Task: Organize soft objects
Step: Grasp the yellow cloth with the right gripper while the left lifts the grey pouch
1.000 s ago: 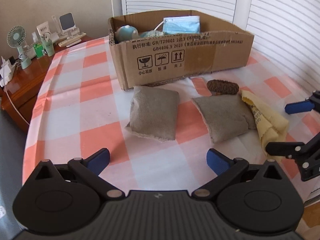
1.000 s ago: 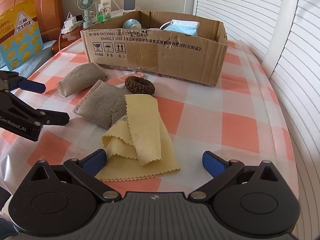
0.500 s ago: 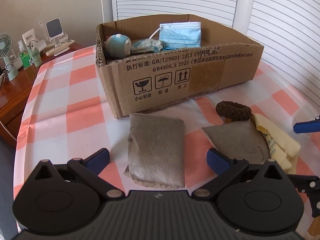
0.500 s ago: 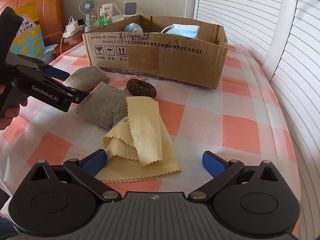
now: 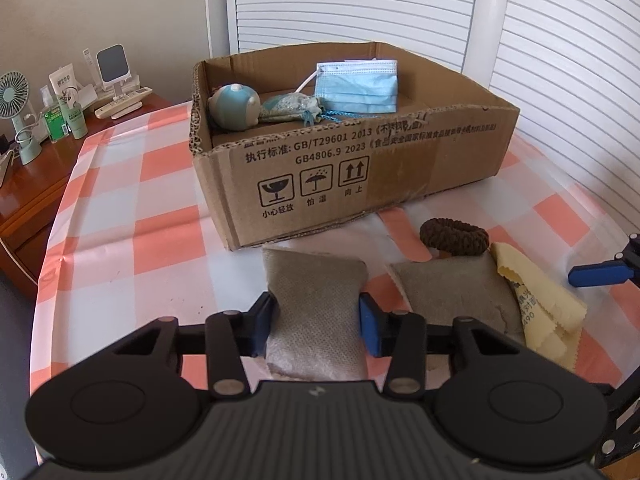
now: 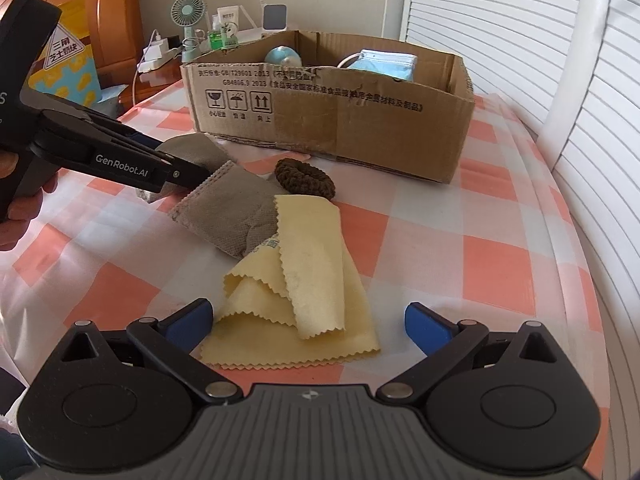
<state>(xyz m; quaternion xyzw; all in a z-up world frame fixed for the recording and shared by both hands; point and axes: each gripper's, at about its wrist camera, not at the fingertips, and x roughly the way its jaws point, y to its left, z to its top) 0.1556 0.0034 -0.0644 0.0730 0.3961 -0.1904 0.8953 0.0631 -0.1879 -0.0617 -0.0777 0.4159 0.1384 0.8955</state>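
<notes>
The left gripper (image 5: 318,322) has just been closing, and its blue pads now press on both sides of the near grey-brown woven fabric pouch (image 5: 316,300), which lies flat on the orange-and-white checked tablecloth (image 5: 120,240) directly in front of the open brown corrugated cardboard box (image 5: 360,168). In the right wrist view this gripper reaches in from the left edge, with a person's hand (image 6: 16,208) behind it, and most of the gripped pouch is hidden by its fingers

The right gripper (image 6: 308,320) hovers with its jaws spread wide, one blue pad on each side of the pale yellow cloth with zigzag-cut edges (image 6: 304,280). The pads do not press on the cloth. The cloth lies folded on the tablecloth and overlaps one end of the second grey-brown woven fabric pouch (image 6: 228,212)

Position of the remaining items:
- The second pouch lies just beside the gripped pouch, apart from it
- A dark brown knitted hair scrunchie (image 5: 454,236) lies between the second pouch and the box, touching the pouch's far edge
- Inside the box: a light blue pleated face mask (image 5: 356,86) leaning on the far wall, a round pale blue soft toy (image 5: 234,106) in the left corner, and a small patterned drawstring bag (image 5: 292,108) between them

A wooden side table (image 5: 36,176) beyond the tablecloth carries a mint green desk fan (image 5: 14,96) and small bottles
</notes>
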